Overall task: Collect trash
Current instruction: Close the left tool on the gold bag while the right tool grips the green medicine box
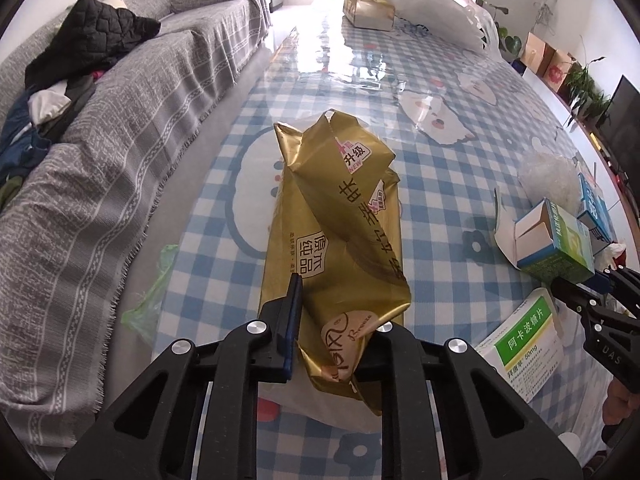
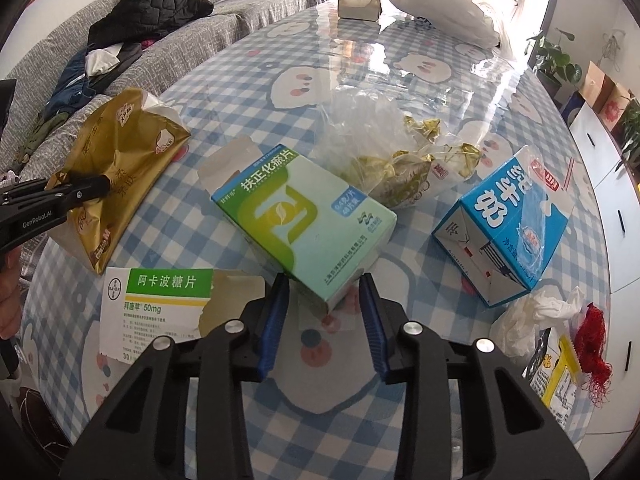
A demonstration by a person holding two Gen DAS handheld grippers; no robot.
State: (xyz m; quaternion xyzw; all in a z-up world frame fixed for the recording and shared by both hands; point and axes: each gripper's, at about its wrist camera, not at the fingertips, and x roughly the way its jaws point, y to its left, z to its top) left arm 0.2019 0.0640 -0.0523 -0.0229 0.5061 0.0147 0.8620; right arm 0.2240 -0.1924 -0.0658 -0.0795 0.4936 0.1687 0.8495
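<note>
My left gripper [image 1: 334, 332] is shut on the near end of a crumpled gold tissue pack [image 1: 340, 220], which lies on the checked table; it also shows in the right wrist view [image 2: 116, 168] with the left gripper [image 2: 80, 190] on it. My right gripper [image 2: 324, 304] is open, its blue pads either side of the near corner of a green medicine box [image 2: 304, 216]. A white and green pill box [image 2: 156, 304] lies flat to the left. A blue milk carton [image 2: 504, 232] lies to the right. A clear bag of gold wrappers [image 2: 396, 160] lies behind the green box.
A crumpled white tissue [image 2: 528, 320], red netting [image 2: 592, 356] and a yellow packet [image 2: 560, 380] lie at the right edge. A white plastic bag [image 2: 440, 12] and a tissue box [image 2: 358, 2] sit at the far end. A grey sofa [image 1: 100, 140] with clothes runs along the left.
</note>
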